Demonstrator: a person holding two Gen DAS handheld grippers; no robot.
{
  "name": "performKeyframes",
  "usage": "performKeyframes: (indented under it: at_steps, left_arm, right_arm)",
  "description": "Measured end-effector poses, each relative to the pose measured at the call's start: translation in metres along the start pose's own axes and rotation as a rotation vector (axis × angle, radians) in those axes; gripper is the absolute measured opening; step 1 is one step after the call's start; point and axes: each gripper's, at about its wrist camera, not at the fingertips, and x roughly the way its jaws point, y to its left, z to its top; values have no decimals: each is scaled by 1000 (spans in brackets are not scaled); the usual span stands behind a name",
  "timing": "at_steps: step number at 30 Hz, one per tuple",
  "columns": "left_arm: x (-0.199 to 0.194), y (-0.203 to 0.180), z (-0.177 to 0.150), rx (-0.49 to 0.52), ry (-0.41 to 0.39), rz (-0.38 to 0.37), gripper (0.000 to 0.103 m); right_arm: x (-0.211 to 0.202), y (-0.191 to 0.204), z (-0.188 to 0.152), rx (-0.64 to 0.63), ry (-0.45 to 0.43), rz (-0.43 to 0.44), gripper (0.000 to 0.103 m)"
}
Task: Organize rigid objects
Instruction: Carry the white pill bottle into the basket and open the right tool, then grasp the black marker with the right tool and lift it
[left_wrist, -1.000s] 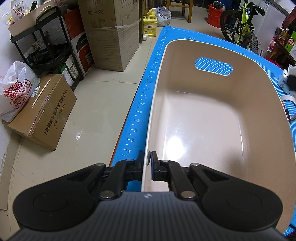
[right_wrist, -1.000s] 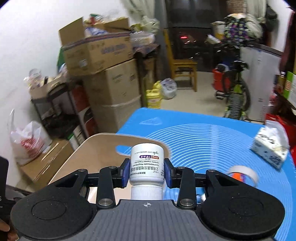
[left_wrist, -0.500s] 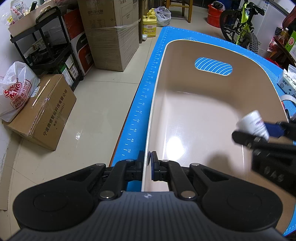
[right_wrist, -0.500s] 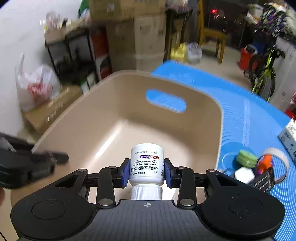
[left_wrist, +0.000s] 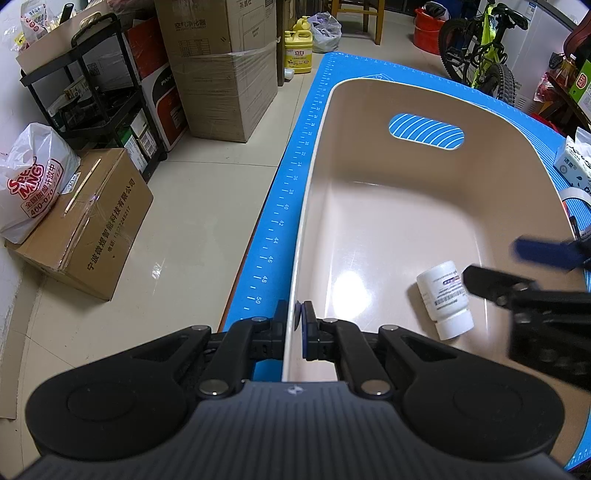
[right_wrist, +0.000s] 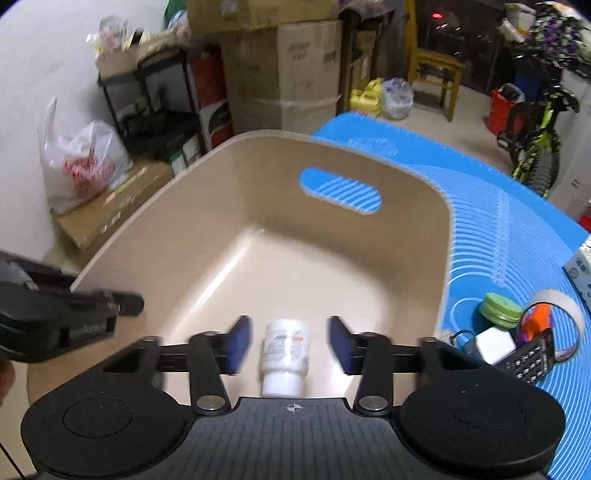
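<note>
A beige plastic bin (left_wrist: 399, 206) with a handle slot stands on the blue mat (left_wrist: 284, 199). My left gripper (left_wrist: 294, 325) is shut on the bin's near left rim. A white pill bottle (left_wrist: 443, 299) lies on its side on the bin floor, cap toward me; it also shows in the right wrist view (right_wrist: 285, 350). My right gripper (right_wrist: 290, 341) is open, its blue pads either side of the bottle and clear of it. The right gripper also shows in the left wrist view (left_wrist: 517, 266) at the right of the bin.
To the right of the bin on the mat (right_wrist: 498, 221) lie a green round tin (right_wrist: 500, 304), a white block (right_wrist: 493, 345), a tape roll (right_wrist: 561, 302), a black remote (right_wrist: 532, 356) and a tissue pack (right_wrist: 581, 264). Cardboard boxes (left_wrist: 221, 70), a shelf and a bicycle (left_wrist: 484, 55) stand on the floor.
My right gripper carried the bottle over the bin, lowered it and opened. The bottle left the pads and now lies on the bin floor. The left gripper has not moved.
</note>
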Motion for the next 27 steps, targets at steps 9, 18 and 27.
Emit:
performKeyframes:
  at_steps: [9,18,27]
  left_arm:
    - [0,0,0,0,0,1,8]
    - [0,0,0,0,0,1,8]
    - [0,-1,0,1,0,1,8]
  right_arm:
    - [-46,-51,-8,157,-136,-24,75]
    - [-80,-117,-43,304,-191,-125,76]
    - [-58,-167,-103,401,-91,-255,76]
